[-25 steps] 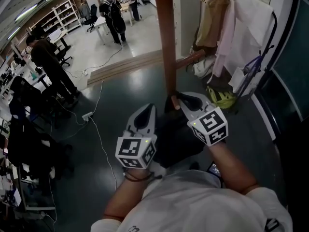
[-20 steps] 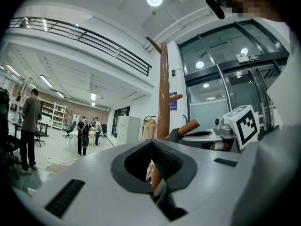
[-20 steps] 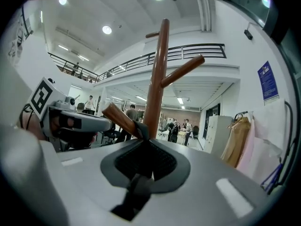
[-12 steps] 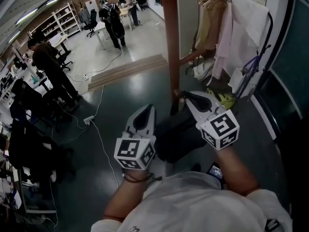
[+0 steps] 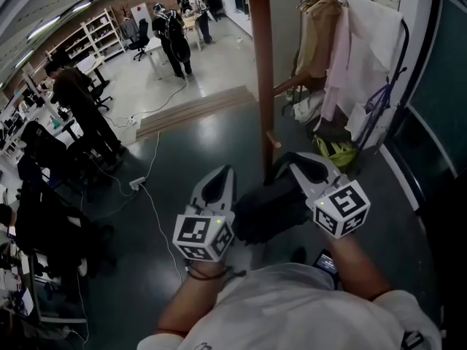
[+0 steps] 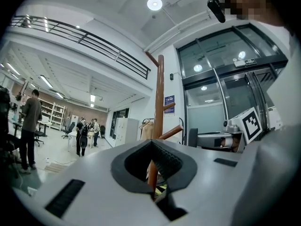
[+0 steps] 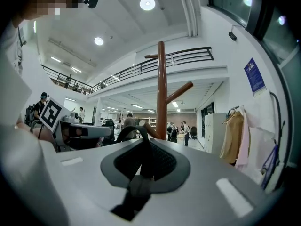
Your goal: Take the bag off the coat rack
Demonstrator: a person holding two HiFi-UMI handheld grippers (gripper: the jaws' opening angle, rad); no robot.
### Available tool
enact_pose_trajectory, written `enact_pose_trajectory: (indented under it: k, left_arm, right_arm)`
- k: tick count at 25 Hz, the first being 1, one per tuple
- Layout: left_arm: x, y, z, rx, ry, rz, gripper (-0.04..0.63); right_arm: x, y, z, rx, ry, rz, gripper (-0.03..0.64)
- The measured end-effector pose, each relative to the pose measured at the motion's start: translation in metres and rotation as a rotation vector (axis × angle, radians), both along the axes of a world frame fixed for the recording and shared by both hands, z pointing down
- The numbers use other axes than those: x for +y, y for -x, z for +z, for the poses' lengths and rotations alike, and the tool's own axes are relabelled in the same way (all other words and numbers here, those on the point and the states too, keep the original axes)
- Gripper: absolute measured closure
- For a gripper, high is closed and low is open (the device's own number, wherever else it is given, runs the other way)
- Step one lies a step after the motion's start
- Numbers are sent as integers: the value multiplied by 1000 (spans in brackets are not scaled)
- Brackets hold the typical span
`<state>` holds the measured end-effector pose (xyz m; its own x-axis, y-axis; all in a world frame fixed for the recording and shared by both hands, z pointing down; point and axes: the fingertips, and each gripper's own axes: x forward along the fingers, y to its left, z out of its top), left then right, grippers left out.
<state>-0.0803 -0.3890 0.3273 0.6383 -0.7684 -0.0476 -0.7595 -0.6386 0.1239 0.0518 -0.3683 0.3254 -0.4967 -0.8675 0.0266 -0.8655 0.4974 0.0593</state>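
The brown wooden coat rack [image 5: 261, 86] stands just ahead of me, a short peg [image 5: 273, 138] bare on its pole. A black bag [image 5: 266, 210] hangs low between my two grippers, clear of the pole. My right gripper [image 5: 290, 163] is shut on the bag's black strap [image 7: 129, 132], which loops up in front of its jaws [image 7: 143, 142]. My left gripper [image 5: 222, 173] is beside the bag at the left, jaws shut with nothing in them; past its tips [image 6: 151, 142] the rack pole [image 6: 159, 98] shows.
A clothes rail with beige and pink coats [image 5: 328, 49] stands at the right, a yellow-green bag [image 5: 334, 150] on the floor under it. A glass door [image 5: 438, 108] is at the far right. A cable and power strip [image 5: 135, 183] lie at the left. People [image 5: 73, 97] stand further back.
My right gripper has drawn back and down from the pole with the bag's strap in it; the bag now hangs away from the peg. The left gripper has hardly moved.
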Motion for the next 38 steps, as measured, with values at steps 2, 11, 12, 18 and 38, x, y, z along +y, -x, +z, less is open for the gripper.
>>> enact_pose_trajectory:
  k: [2, 11, 12, 18, 38]
  left_arm:
    - [3, 1, 3, 9, 6, 12, 589]
    - [21, 1, 27, -2, 25, 17, 589]
    - [22, 1, 33, -4, 32, 17, 589]
    - [25, -4, 52, -10, 50, 34, 589]
    - [22, -4, 59, -13, 66, 33, 589]
  right_arm:
    - [4, 0, 10, -38, 21, -6, 584]
    - [22, 9, 52, -130, 90, -14, 586]
    - [23, 11, 57, -129, 90, -12, 586]
    - [28, 17, 76, -151, 102, 7, 586]
    - [31, 28, 78, -160, 117, -10, 588]
